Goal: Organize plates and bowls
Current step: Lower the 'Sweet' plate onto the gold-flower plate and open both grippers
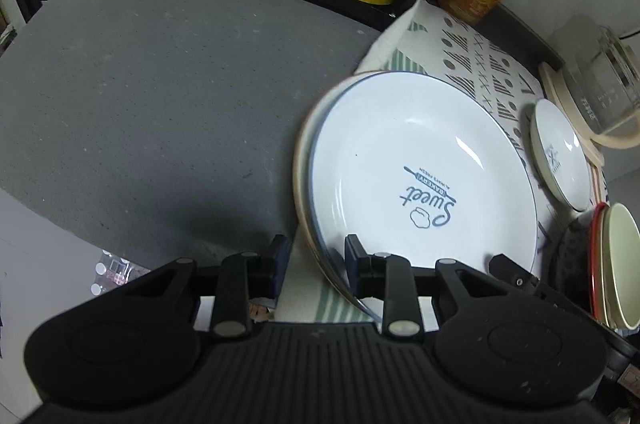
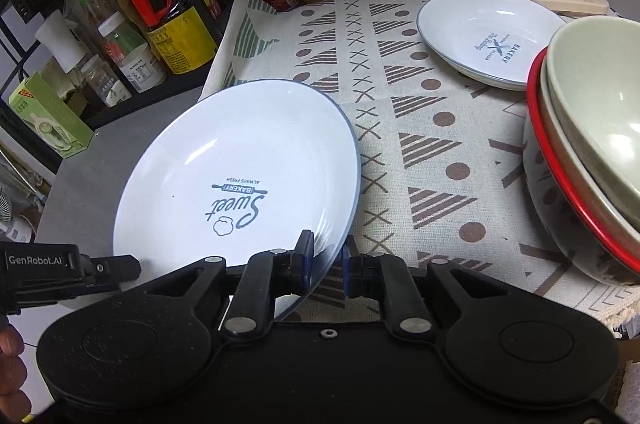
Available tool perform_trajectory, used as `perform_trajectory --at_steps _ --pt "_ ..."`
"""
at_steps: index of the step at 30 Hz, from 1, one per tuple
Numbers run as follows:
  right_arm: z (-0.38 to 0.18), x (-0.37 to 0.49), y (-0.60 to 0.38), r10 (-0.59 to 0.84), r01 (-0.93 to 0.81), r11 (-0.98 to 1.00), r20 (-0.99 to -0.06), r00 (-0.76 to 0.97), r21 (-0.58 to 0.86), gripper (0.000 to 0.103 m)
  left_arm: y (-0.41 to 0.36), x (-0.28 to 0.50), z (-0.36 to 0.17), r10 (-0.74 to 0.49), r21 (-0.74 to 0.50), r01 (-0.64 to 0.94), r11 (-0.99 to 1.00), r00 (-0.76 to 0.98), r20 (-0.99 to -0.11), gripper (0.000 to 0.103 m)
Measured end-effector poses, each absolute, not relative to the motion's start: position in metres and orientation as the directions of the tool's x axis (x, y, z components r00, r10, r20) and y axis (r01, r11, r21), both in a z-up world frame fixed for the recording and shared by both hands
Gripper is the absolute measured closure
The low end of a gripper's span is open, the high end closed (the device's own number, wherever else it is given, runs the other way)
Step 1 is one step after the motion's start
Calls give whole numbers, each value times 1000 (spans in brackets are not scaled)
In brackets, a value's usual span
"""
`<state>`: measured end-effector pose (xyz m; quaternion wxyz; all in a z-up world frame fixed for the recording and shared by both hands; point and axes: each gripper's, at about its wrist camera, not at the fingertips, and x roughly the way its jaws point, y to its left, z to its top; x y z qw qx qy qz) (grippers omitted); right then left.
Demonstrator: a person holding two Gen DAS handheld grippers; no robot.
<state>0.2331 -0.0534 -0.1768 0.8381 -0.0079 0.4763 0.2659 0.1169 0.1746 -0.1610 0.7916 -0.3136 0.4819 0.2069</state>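
Plate [image 2: 240, 176] reads "Sweet BAKERY" (rim pinched by right claw [image 2: 326, 264]); left claw [image 1: 316, 260] narrow, gripping nothing

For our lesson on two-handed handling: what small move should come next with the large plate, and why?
Probably close the left gripper on the rim of the large plate. The right gripper pinches that rim, the plate looks tilted, and its edge passes between the left gripper's open fingers, so a second grip would steady it.
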Motion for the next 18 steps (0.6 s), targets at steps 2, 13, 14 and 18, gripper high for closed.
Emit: perform_trajectory --at_steps 2,13,14,18 --pt "-177 235 -55 444 -450 857 -803 398 252 88 176 118 -161 34 -290 -627 723 451 -892 75" --pt "-154 244 -68 487 -444 847 -760 431 292 56 177 132 -149 60 -260 -603 754 457 -887 74" --pt "-150 245 -69 494 -445 845 -752 437 297 56 177 134 -146 65 -260 -597 759 467 -882 72" --pt "-131 252 -75 509 -450 842 -716 479 297 43 175 143 -131 84 -264 -587 766 498 -863 56"
